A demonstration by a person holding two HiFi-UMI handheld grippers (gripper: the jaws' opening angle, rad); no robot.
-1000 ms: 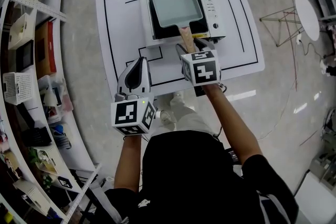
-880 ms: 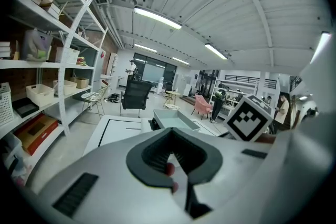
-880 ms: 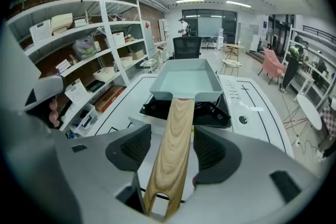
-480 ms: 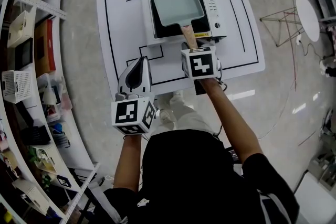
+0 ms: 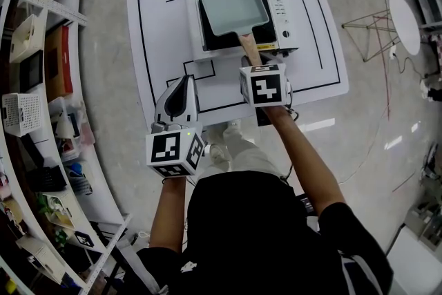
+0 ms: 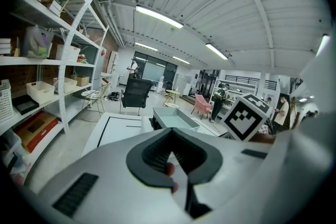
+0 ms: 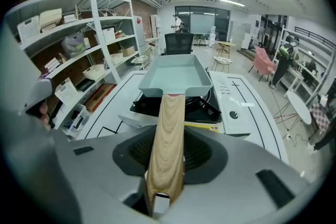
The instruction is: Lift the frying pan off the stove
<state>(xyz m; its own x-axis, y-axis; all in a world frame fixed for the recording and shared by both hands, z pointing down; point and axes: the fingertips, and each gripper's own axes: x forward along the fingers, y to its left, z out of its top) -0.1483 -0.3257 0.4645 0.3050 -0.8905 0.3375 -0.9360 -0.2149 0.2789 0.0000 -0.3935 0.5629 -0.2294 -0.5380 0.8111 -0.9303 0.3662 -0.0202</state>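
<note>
**Right gripper (image 7: 167, 164) edged closer to stove (image 5: 280, 7), jaws just closing on pan handle**

Left gripper (image 5: 184, 83) hovers over the near edge of the white table (image 5: 159, 31), jaws together with nothing in them. Pale grey-blue frying pan (image 5: 231, 0) sits flat on the stove's black burner at the table's far side. Its wooden handle (image 5: 246, 48) points back at the person. Right jaws are roughly half open, pads pressing both sides of the handle near its end. Pan not lifted yet.
</note>
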